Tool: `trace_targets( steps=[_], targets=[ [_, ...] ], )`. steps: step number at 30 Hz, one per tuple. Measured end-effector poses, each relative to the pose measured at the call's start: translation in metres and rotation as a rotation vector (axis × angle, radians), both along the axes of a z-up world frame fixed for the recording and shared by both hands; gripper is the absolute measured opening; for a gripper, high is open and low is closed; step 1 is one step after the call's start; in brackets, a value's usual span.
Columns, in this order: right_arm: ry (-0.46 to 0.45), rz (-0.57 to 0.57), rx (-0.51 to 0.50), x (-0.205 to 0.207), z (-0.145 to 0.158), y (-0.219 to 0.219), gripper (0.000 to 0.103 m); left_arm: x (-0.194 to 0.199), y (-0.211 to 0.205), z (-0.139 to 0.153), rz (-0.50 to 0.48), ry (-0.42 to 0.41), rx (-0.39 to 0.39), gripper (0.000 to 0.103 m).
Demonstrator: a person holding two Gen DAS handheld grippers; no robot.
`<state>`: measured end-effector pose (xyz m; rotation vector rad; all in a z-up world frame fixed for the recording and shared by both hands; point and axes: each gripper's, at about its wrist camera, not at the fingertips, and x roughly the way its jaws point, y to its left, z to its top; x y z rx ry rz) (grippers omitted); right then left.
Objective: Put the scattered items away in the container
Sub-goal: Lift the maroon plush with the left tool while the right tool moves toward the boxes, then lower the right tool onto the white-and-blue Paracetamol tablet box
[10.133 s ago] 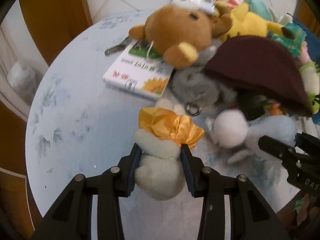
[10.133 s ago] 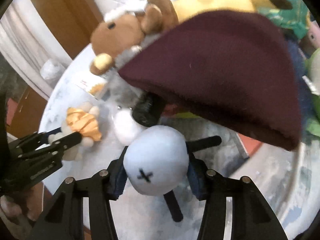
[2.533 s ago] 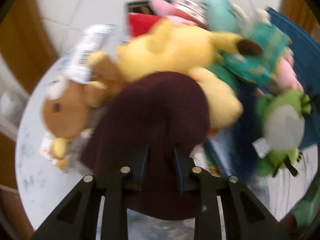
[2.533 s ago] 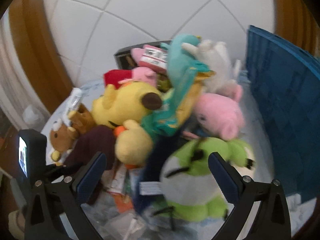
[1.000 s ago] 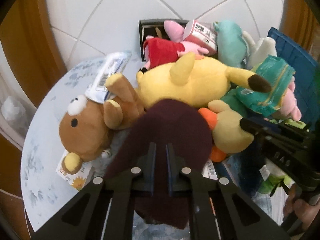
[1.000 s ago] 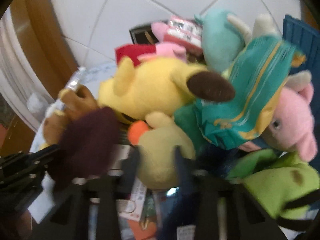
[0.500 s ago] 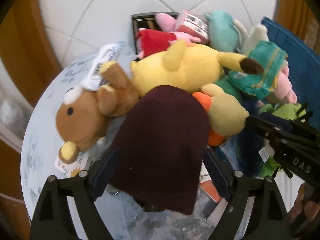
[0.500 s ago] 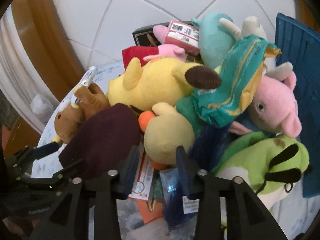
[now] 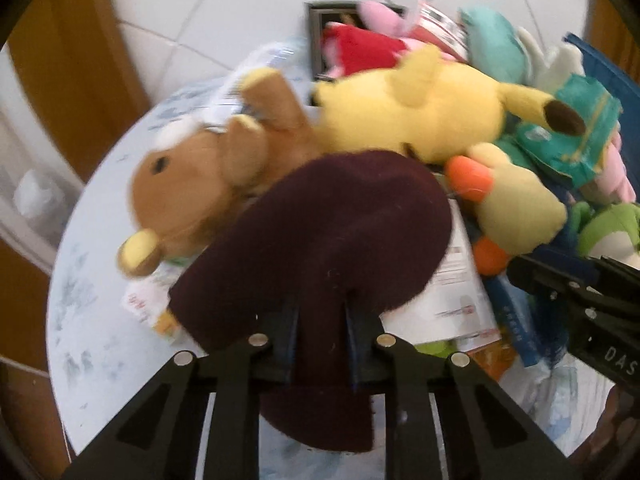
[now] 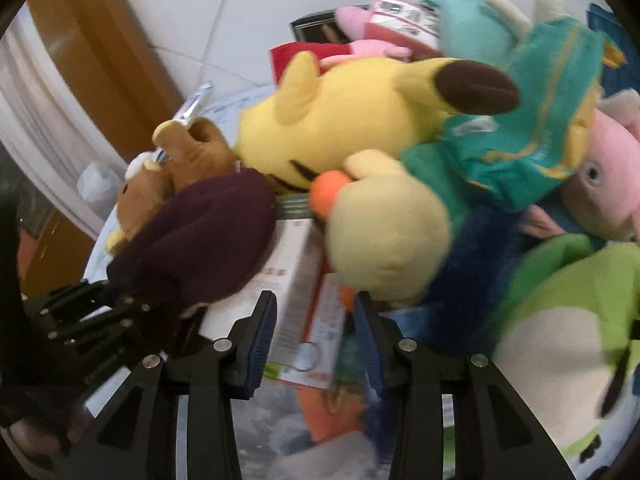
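My left gripper (image 9: 320,320) is shut on a dark maroon knit hat (image 9: 320,232), pinching its lower edge over the table. The hat also shows in the right wrist view (image 10: 200,248) with the left gripper (image 10: 100,320) below it. My right gripper (image 10: 316,320) is partly open and empty, its fingers over cards and packets (image 10: 304,280), just below a pale yellow duck plush (image 10: 384,236). A brown bear plush (image 9: 200,176) lies left of the hat. A big yellow plush (image 9: 420,112) lies behind it.
The round pale table (image 9: 88,320) holds a pile of plush toys: a green frog plush (image 10: 560,320), a pink pig plush (image 10: 612,184), a teal packet (image 10: 540,120). A blue crate wall (image 9: 608,68) stands at the right. A booklet (image 9: 148,300) lies under the bear.
My left gripper went from wide open to shut on the hat's lower edge. My right gripper moved lower and closer to the duck plush and the cards.
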<state>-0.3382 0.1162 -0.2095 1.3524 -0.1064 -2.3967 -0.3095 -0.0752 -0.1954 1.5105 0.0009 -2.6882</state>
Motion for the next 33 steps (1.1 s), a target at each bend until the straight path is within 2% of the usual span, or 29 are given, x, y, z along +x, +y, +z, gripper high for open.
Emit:
trace_targets(
  steps=[3, 7, 13, 18, 19, 21, 23, 27, 33],
  targets=[
    [0.007, 0.017, -0.003, 0.003, 0.002, -0.015, 0.04, 0.015, -0.026, 0.012, 0.042, 0.033, -0.019, 0.018],
    [0.013, 0.028, -0.006, 0.011, 0.004, -0.032, 0.041, 0.033, -0.05, 0.025, 0.059, 0.066, -0.005, 0.018],
    [0.014, 0.045, -0.013, 0.032, 0.003, -0.064, 0.041, 0.057, -0.076, 0.024, 0.066, 0.07, -0.009, 0.018],
    [-0.005, 0.062, -0.015, 0.049, -0.005, -0.09, 0.043, 0.083, -0.109, 0.018, 0.12, 0.059, -0.017, 0.018],
    [-0.012, 0.07, -0.018, 0.052, -0.008, -0.096, 0.044, 0.087, -0.115, 0.016, 0.136, 0.055, -0.018, 0.018],
    [-0.022, 0.099, -0.015, 0.055, -0.013, -0.108, 0.053, 0.094, -0.123, 0.012, 0.167, 0.049, -0.024, 0.018],
    [-0.028, 0.129, -0.013, 0.057, -0.018, -0.12, 0.068, 0.099, -0.132, 0.007, 0.193, 0.03, -0.031, 0.018],
    [-0.06, 0.109, -0.051, 0.059, -0.024, -0.129, 0.071, 0.104, -0.145, 0.004, 0.211, 0.02, -0.034, 0.018],
    [-0.084, 0.047, -0.049, 0.057, -0.027, -0.144, 0.071, 0.095, -0.158, 0.006, 0.151, 0.039, -0.007, 0.018]
  ],
)
